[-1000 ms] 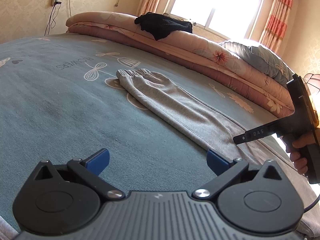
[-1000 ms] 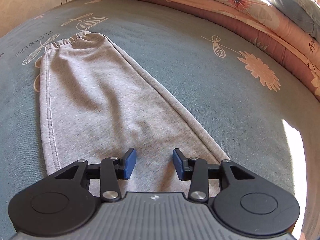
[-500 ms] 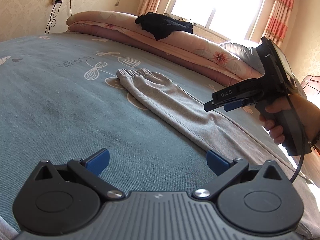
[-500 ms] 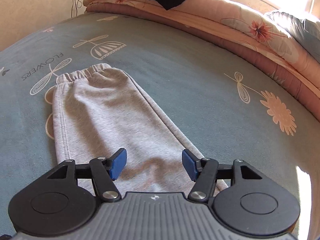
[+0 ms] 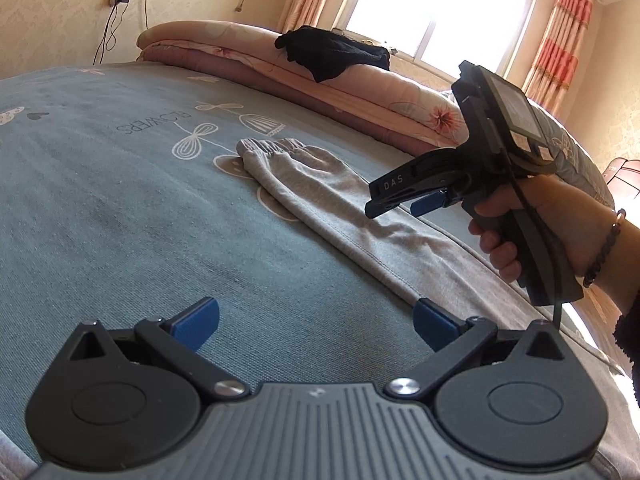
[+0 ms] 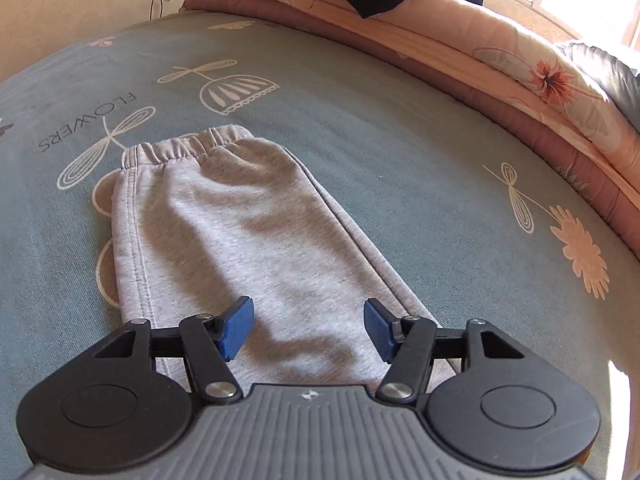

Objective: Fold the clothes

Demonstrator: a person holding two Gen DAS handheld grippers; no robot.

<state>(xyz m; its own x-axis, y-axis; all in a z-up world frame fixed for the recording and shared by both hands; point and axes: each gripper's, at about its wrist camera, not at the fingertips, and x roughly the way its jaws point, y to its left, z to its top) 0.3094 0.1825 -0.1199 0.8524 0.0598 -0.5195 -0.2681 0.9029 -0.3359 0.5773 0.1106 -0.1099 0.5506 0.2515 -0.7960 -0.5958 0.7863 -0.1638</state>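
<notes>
Grey sweatpants (image 5: 320, 196) lie lengthwise on the teal bedsheet (image 5: 120, 208), doubled over into one long strip. Their elastic cuff (image 6: 184, 148) points toward the far side. My right gripper (image 6: 308, 322) hovers above the middle of the strip (image 6: 240, 232) and points at the cuff. It is open, with nothing between its blue pads (image 6: 236, 328). In the left wrist view the right gripper (image 5: 392, 210) shows from the side, held by a hand (image 5: 520, 220). My left gripper (image 5: 316, 316) stands open over bare sheet, its right finger close to the strip's near edge.
Folded pink floral quilts (image 5: 380, 92) run along the far edge of the bed, with a black garment (image 5: 332, 52) draped on top. A grey-blue pillow (image 6: 608, 76) lies at the right. Printed flower patterns mark the sheet (image 6: 400, 128) around the pants.
The right gripper has travelled along the pants toward the cuff end and its jaws have spread wider. The left gripper has stayed where it was.
</notes>
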